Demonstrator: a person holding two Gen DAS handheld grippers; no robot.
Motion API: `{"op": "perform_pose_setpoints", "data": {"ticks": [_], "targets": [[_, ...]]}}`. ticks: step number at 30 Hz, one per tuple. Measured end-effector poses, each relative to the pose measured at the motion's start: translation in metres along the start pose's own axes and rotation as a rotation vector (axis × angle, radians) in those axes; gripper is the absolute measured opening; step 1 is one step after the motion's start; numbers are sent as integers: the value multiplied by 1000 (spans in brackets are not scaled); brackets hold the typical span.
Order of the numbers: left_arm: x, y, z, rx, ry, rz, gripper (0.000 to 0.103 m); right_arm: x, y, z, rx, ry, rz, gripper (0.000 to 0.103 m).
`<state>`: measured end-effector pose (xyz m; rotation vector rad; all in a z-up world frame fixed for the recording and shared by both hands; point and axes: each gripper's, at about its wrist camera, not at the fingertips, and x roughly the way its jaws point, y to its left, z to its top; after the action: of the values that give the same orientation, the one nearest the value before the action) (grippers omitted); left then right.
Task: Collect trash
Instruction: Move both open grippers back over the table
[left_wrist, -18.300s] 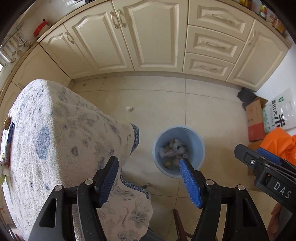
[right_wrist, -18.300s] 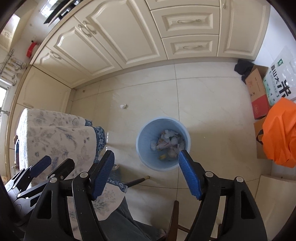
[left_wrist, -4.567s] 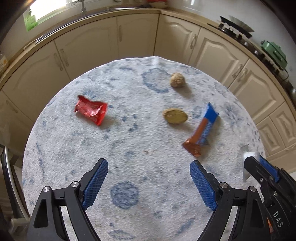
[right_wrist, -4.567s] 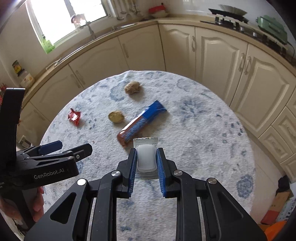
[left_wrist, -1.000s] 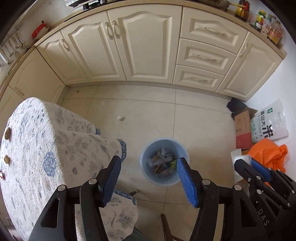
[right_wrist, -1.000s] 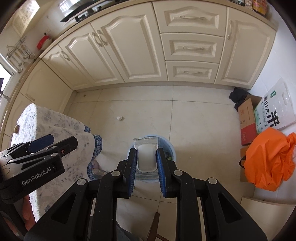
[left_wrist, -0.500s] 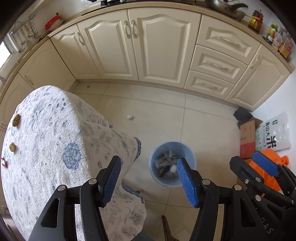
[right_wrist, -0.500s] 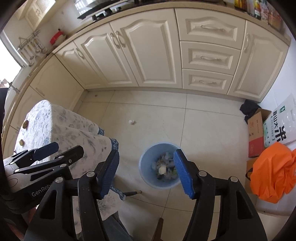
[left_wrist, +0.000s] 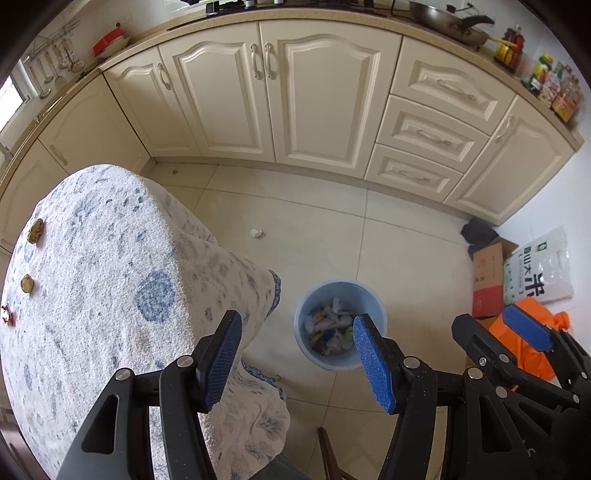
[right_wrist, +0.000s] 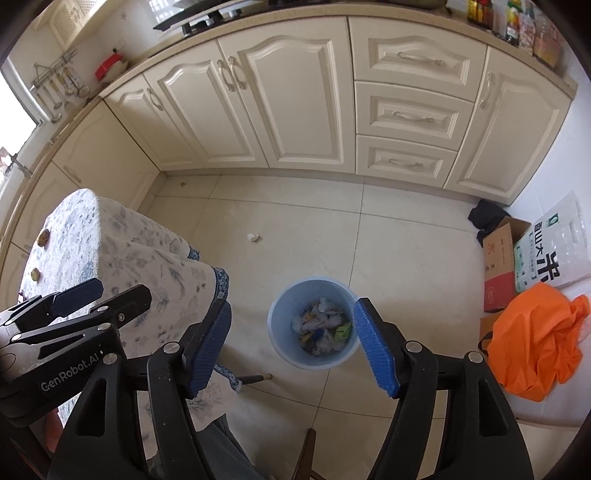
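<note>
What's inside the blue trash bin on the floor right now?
The blue bin holds a heap of crumpled white scraps and colourful wrappers. Whatever lies beneath that top layer is covered.

left gripper (left_wrist: 299, 360): matte black frame, blue ribbed pads, silver screws, white "GenRobot.AI" lettering on its side | right gripper (right_wrist: 291, 349): same black frame, blue ribbed pads, round silver screws at finger joints

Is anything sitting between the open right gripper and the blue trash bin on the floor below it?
Nothing visible does. The right gripper hangs open above the blue trash bin, whose mouth is uncovered and shows trash inside. The tablecloth-covered table stands off to the left, and the left gripper is over there too, not above the bin.
</note>
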<state>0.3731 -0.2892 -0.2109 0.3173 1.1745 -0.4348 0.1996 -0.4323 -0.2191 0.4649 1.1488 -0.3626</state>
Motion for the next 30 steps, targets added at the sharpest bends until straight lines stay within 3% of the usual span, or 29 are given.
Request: {"op": "perform_pose_setpoints", "data": {"ticks": [14,21,30], "targets": [[-48,50,-39,-83,-54,24,59,-23,49,-11,-88,-35,49,75],[-87,101,-78,-187,-97,71,59,-40,106,-28,-194,-67,112,78],[-131,181,-145,-334,-133,127,59,-58,190,-61,-325,-111,196,94]]}}
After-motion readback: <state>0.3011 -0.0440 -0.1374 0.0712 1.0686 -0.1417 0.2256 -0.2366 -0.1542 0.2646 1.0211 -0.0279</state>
